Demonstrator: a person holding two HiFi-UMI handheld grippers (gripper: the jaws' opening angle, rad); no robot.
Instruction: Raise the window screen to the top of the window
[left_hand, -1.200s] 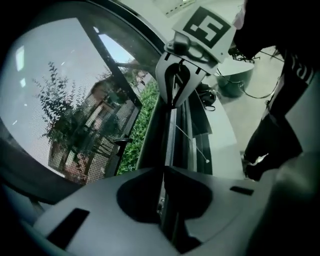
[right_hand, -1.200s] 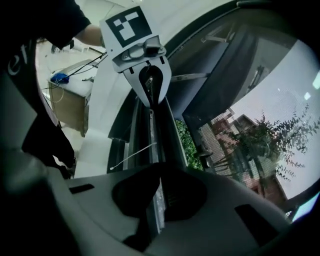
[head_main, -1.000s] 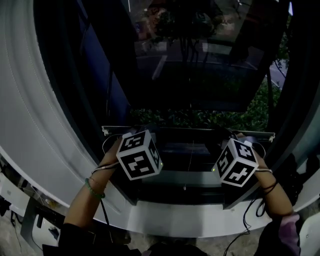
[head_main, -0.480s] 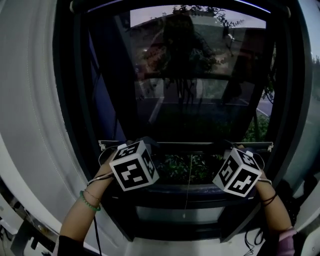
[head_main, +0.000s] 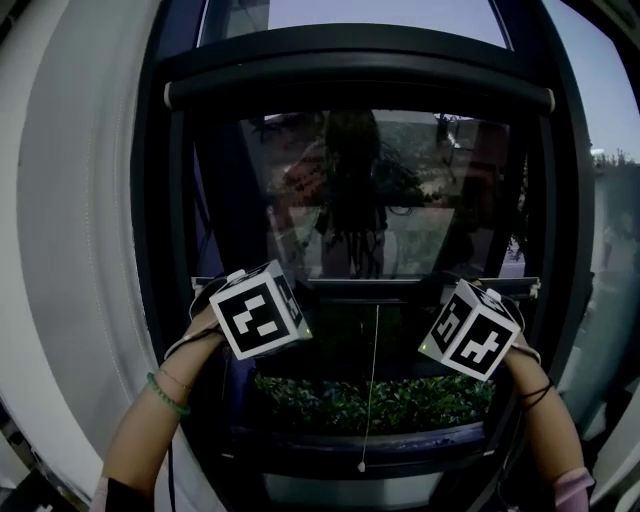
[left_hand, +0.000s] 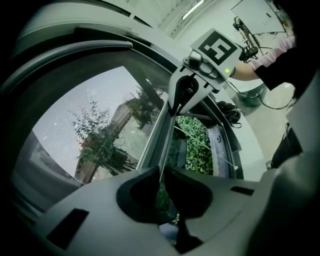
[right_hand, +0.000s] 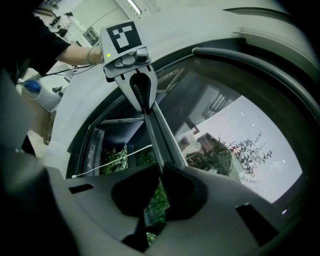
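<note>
- I'd say I'm roughly halfway: the screen (head_main: 400, 200) has its bar (head_main: 370, 284) at mid-window. There's hedge (head_main: 370, 405) showing in the open gap below, and the top rail (head_main: 360, 95) is well above. The rest of the lift is left to do.
- Left gripper (left_hand: 162, 187): jaws narrow, pinched on the bar near its left end.
- Right gripper (right_hand: 161, 192): jaws narrow too, with the bar between them near its right end. They've just eased open a hair.
- Both forearms reach up from below, the grippers are at matching height, and the bar is level.
</note>
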